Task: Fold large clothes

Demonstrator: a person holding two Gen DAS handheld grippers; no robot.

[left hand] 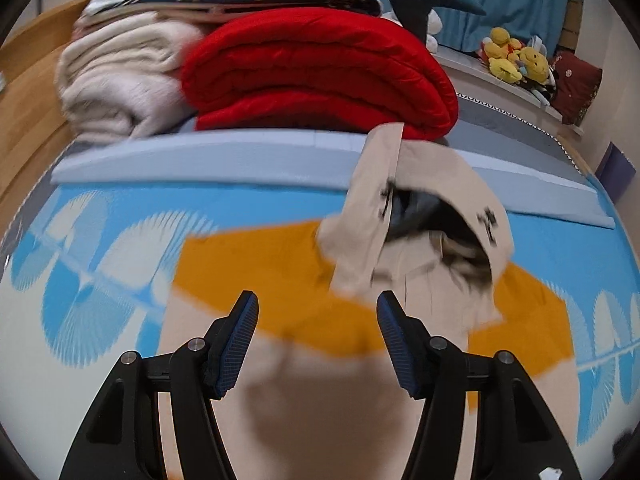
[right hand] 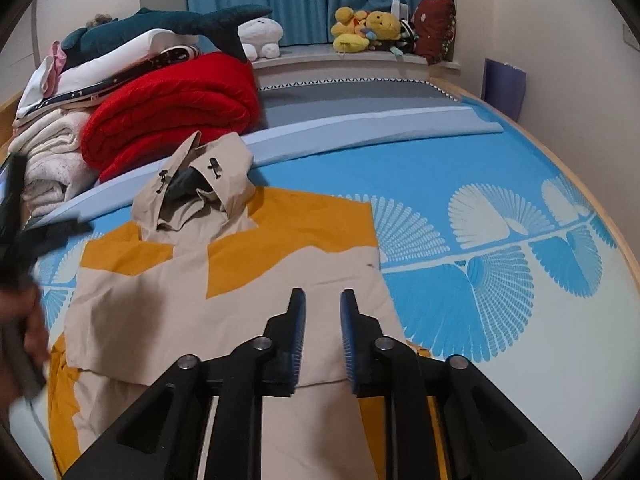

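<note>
Left gripper [left hand: 318, 308], right gripper [right hand: 323, 306]: black linkage arms, silver pivot screws, ribbed blue pads [right hand: 349, 344]

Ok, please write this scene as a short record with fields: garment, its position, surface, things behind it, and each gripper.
garment: beige and orange hooded jacket
position: lying flat, hood toward the bedding pile
surface: bed with blue patterned sheet
behind: red quilt, white blankets, plush shark
left gripper: open, above the jacket, holding nothing
right gripper: jaws narrow, nothing visibly pinched

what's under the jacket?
The jacket lies on the blue and white patterned bedspread, which shows all around it. What the spread looks like beneath the jacket is covered.
</note>
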